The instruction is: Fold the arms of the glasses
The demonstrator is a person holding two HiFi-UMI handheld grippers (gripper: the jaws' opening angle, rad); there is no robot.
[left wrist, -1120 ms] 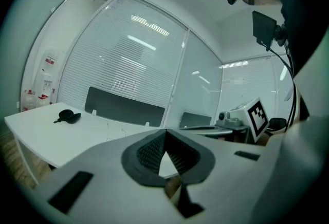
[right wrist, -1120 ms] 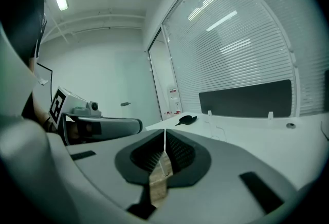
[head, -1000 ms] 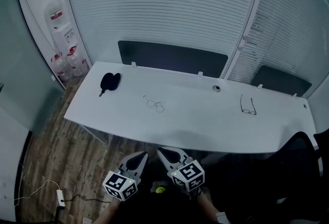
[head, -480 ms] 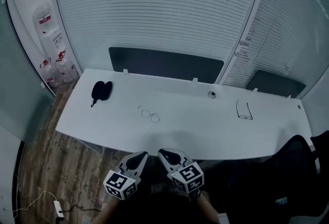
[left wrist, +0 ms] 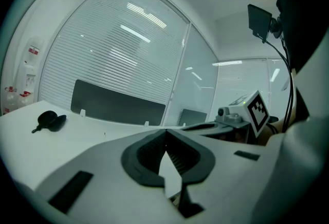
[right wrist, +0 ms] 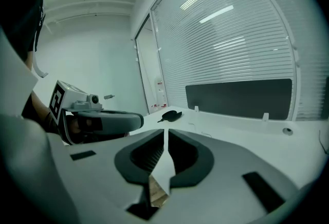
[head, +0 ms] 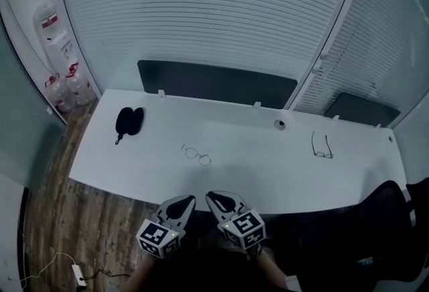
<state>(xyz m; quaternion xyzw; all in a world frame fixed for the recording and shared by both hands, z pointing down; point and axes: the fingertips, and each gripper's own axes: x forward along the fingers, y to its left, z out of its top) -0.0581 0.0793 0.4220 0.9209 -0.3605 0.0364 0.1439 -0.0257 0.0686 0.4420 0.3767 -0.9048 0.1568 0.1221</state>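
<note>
- Head view: a long white surface (head: pixel 268 173) runs in front of slatted blinds (head: pixel 201 9), with a dark divider panel (head: pixel 214 83) along its far edge.
- Thin wire-rimmed glasses (head: pixel 198 155) lie near the middle of the surface; they are too small to tell how their arms stand.
- A second pair, the dark-framed glasses (head: pixel 322 147), lies toward the right end, arms spread and pointing at the far edge.
- A black case (head: pixel 127 120) sits near the left end, well apart from both pairs.
- The left hand-held gripper (head: pixel 184 201) and right hand-held gripper (head: pixel 214 197) hang side by side just short of the near edge, well apart from the wire-rimmed glasses.
- Left gripper view: jaw tips pressed together, nothing between them.
- Right gripper view: jaw tips likewise pressed together and empty.
</note>
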